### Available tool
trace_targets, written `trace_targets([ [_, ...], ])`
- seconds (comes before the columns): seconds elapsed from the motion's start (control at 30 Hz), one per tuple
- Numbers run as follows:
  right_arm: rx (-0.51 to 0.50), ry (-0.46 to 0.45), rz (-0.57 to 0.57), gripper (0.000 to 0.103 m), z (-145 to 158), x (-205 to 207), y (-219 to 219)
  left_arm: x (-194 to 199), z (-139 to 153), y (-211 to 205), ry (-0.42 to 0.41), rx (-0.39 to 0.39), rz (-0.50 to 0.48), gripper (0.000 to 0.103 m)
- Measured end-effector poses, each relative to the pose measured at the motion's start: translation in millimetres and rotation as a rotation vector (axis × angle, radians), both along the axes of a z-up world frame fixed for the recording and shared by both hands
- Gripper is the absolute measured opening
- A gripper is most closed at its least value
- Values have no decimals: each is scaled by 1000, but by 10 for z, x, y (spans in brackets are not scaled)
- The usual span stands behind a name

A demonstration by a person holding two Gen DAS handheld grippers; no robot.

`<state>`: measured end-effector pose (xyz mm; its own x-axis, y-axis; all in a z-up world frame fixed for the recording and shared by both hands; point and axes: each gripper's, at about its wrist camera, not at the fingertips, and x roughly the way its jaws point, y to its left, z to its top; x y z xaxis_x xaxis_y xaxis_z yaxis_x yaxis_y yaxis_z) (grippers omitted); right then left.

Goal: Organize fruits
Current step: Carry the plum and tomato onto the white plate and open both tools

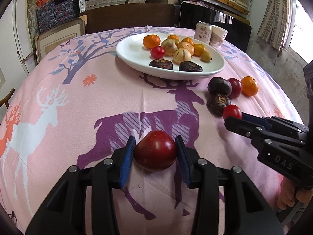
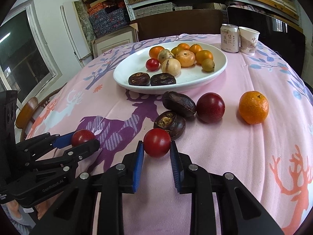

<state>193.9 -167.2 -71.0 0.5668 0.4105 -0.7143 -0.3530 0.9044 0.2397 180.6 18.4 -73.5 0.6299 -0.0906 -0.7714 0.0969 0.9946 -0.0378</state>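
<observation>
A: Your left gripper [image 1: 155, 150], low in the left wrist view, pinches a plum [image 1: 155, 150] between its blue pads.

B: And your right gripper [image 2: 157, 145], lower centre in the right wrist view, is clamped on a tomato [image 2: 157, 142] on the cloth [image 2: 225, 146], below the plate [image 2: 125, 72].

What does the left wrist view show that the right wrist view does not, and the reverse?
Left wrist only: the brick-patterned curtain. Right wrist only: the dark window. Both: the white plate of fruit, the can, the paper cup, the left gripper shut on a plum and the right gripper shut on a tomato.
</observation>
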Motion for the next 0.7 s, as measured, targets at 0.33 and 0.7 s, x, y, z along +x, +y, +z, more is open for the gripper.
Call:
trace_targets([
  [0.33,26,-29,-18,27,76,-75,-106,21,112,42,-25,-54,-7,41],
  [0.7,34,-127,-106,27,655,482,-363,1046,682,150,-94,-74,56,41],
])
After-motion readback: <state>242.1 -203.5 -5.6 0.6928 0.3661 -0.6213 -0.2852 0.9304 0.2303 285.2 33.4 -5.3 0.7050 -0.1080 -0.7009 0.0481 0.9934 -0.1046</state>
